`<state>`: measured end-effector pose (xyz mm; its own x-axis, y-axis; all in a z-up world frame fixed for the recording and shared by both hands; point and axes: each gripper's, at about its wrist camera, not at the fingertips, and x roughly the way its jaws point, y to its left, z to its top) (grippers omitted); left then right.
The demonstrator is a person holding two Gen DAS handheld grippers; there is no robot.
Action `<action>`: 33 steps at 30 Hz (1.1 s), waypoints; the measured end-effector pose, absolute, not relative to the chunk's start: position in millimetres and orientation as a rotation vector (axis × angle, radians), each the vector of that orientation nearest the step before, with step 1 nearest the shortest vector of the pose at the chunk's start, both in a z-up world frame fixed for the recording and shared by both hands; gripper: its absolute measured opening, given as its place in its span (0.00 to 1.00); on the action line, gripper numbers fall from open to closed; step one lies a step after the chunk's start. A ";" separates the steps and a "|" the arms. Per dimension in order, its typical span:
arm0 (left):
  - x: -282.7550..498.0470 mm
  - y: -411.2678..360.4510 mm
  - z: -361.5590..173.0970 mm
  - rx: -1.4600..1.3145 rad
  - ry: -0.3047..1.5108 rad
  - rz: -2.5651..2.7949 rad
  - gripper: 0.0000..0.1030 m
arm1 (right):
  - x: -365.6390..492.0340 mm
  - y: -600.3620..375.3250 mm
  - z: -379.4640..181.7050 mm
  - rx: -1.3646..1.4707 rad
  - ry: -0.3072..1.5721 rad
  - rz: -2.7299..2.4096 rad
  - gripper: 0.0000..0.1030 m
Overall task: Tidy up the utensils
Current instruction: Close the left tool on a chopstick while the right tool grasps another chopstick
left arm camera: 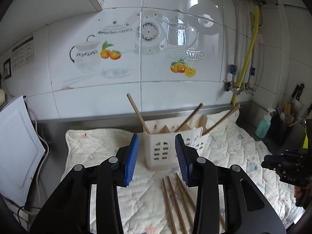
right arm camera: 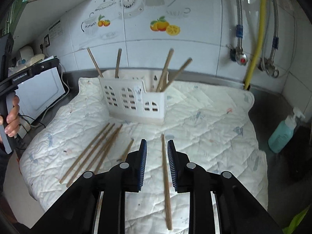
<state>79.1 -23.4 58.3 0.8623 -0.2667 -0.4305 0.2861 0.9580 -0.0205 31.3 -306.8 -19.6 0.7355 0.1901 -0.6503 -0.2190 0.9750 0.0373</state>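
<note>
left wrist: faces wall, near holder point(left arm camera: 171, 146) | right wrist: same, from right | shared: quilt point(right arm camera: 204, 117)

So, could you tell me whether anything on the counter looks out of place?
Yes. Several chopsticks lie loose on the quilted cloth in front of the white holder instead of standing in it, and one single chopstick lies apart, between the open right gripper's fingers. Those in the holder lean at uneven angles.

Bright, even daylight, window glare on the wall tiles point(left arm camera: 193, 2), fisheye-bent dark corners, slight blur.
</note>
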 end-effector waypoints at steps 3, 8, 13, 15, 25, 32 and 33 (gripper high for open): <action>64.2 -23.0 31.5 0.060 0.496 -0.287 0.38 | 19.2 -309.4 -49.5 -0.044 0.736 0.193 0.21; 46.5 -20.4 -12.2 0.045 0.607 -0.301 0.38 | 6.4 -314.6 -87.6 -0.027 0.776 0.155 0.21; 29.7 -17.8 -42.7 0.054 0.656 -0.295 0.38 | -1.5 -321.2 -110.2 -0.016 0.795 0.128 0.21; 25.5 -18.9 -53.8 0.056 0.687 -0.313 0.38 | -3.3 -322.8 -116.0 -0.021 0.807 0.117 0.21; 15.8 -31.2 -96.6 0.073 0.796 -0.369 0.33 | -8.4 -323.1 -127.1 -0.025 0.819 0.110 0.17; 19.1 -35.6 -117.8 0.058 0.855 -0.376 0.18 | -10.3 -317.1 -130.9 -0.062 0.810 0.094 0.14; 19.0 -35.9 -119.3 0.061 0.858 -0.375 0.18 | -10.2 -317.0 -131.4 -0.062 0.809 0.093 0.14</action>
<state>19.0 -35.9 -119.3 0.5930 -0.2986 -0.7478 0.3469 0.9328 -0.0973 -10.2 -317.0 -131.4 0.6864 0.0592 -0.7248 -0.1069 0.9941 -0.0200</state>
